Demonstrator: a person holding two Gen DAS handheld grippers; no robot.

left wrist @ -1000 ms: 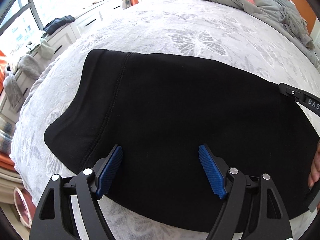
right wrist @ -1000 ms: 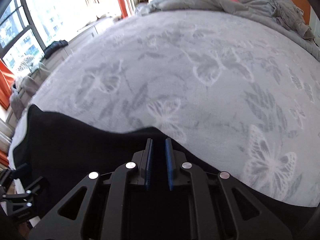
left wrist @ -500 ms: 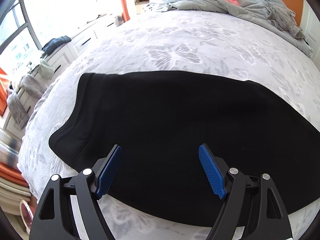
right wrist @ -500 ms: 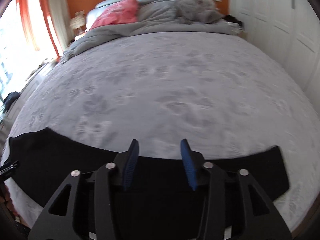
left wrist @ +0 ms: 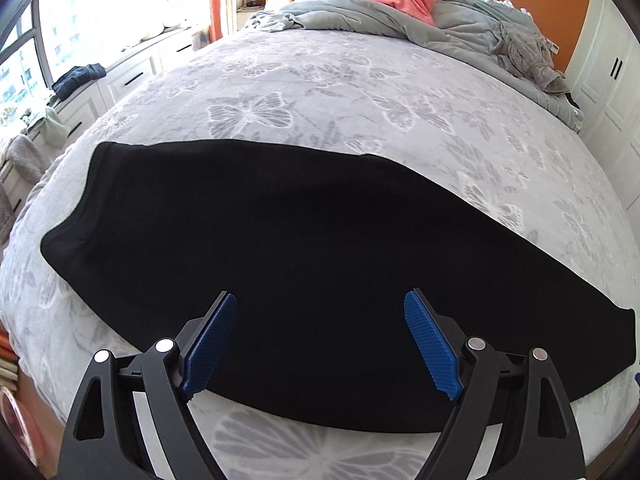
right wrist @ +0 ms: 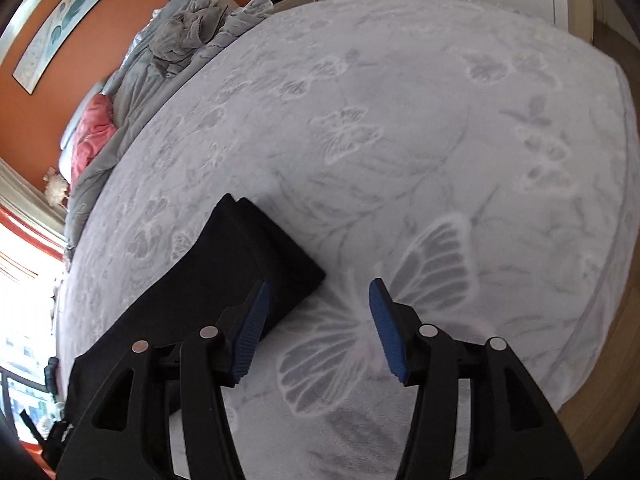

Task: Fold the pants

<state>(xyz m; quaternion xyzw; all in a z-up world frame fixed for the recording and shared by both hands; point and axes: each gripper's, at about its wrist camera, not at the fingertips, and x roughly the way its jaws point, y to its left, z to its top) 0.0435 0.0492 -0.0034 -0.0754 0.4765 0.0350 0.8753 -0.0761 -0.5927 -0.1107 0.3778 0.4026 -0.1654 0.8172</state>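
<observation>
A bedroom: a wide bed (left wrist: pixel 360 92) under a grey butterfly cover, a rumpled duvet (left wrist: pixel 460 28) at the far end. The left gripper (left wrist: pixel 320 344) hangs with jaws wide apart and empty over the near edge of the black pants (left wrist: pixel 300 232), which lie flat, folded lengthwise, along the near side of the bed. The right gripper (right wrist: pixel 318 324) has just been opening; nothing sits between its jaws, and the pants' cuff end (right wrist: pixel 272 256) lies just left of them. A pinch there could catch only the top layer, or the cover beneath. Bare cover spreads far and right; the bed's edge is near.
</observation>
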